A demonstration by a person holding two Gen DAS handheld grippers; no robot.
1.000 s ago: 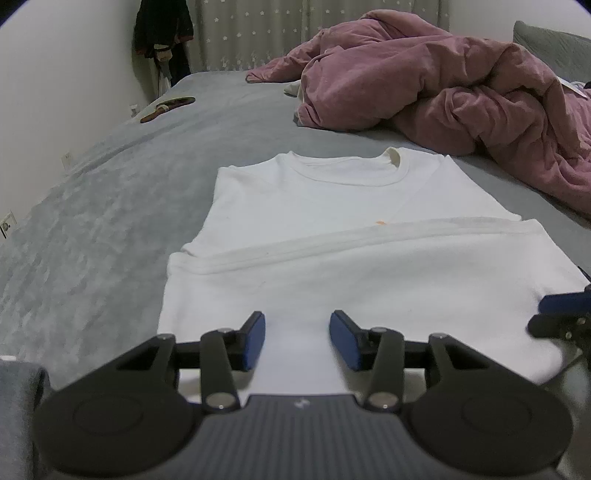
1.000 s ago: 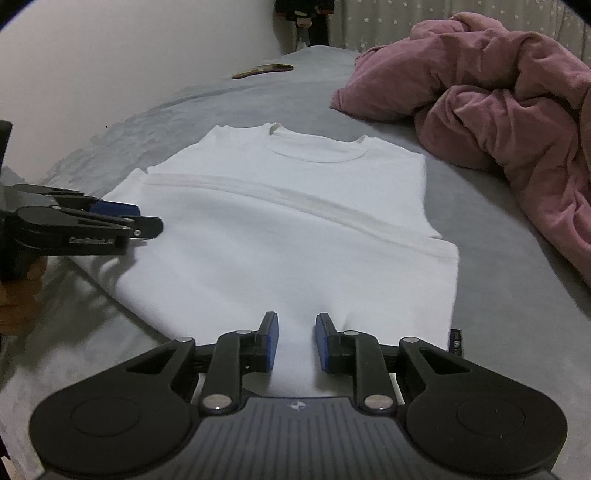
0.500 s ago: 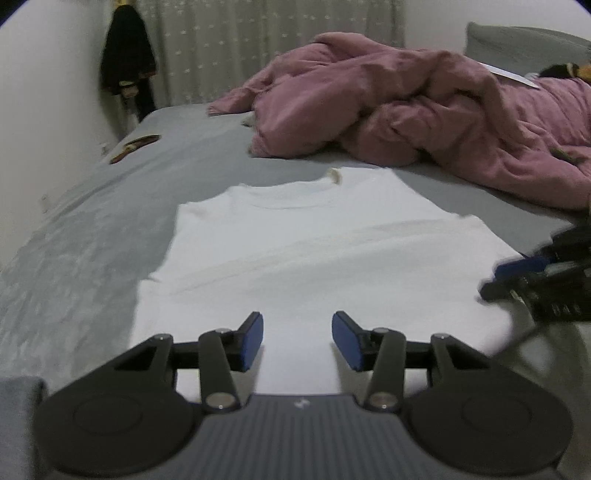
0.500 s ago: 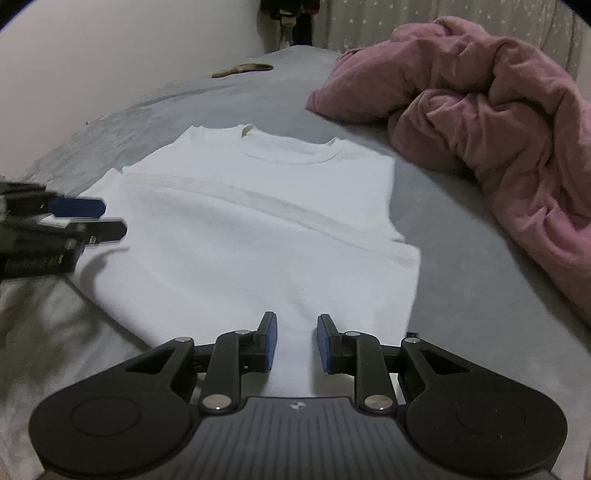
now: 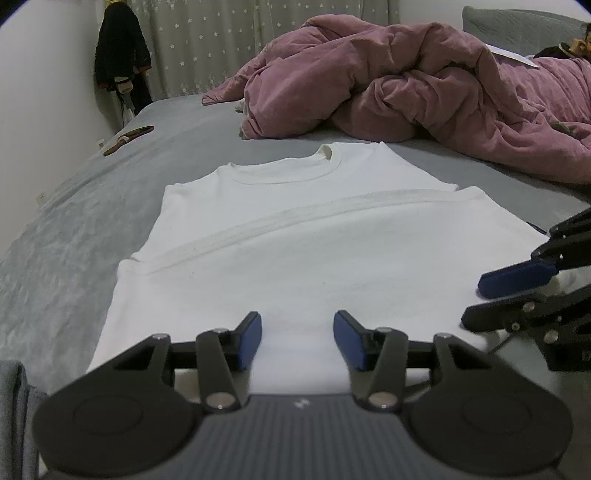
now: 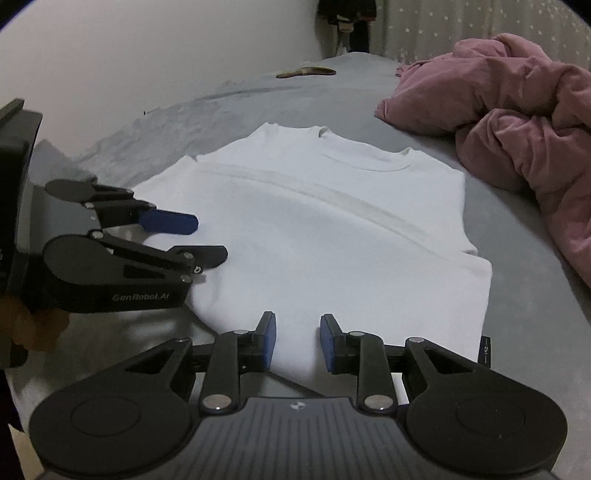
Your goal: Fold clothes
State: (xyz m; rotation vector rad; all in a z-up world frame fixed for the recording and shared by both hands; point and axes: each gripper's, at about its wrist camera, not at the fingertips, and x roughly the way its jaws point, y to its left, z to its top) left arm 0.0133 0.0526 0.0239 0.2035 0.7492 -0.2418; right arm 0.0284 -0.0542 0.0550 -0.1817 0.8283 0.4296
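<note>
1. A white shirt (image 5: 306, 236) lay flat on a gray bed (image 5: 74, 229). Its bottom part was folded up over the middle, and the neck hole pointed away toward the far end.
2. The left gripper (image 5: 297, 338) sat low at the near edge of the shirt. Its 2 blue pads were apart, with nothing between them.
3. The right gripper (image 6: 297, 341) sat at the near edge too, closer to the other corner. Its pads had a smaller gap and they held nothing.
4. In the right camera, the left gripper (image 6: 195, 240) came in from the side, over the shirt's edge. A hand (image 6: 33, 325) held it.
5. A big pink blanket (image 5: 424, 96) was bunched up past the shirt, not touching it.
6. A dark coat (image 5: 120, 51) hung by the wall next to a curtain (image 5: 229, 33) with little stars.
</note>
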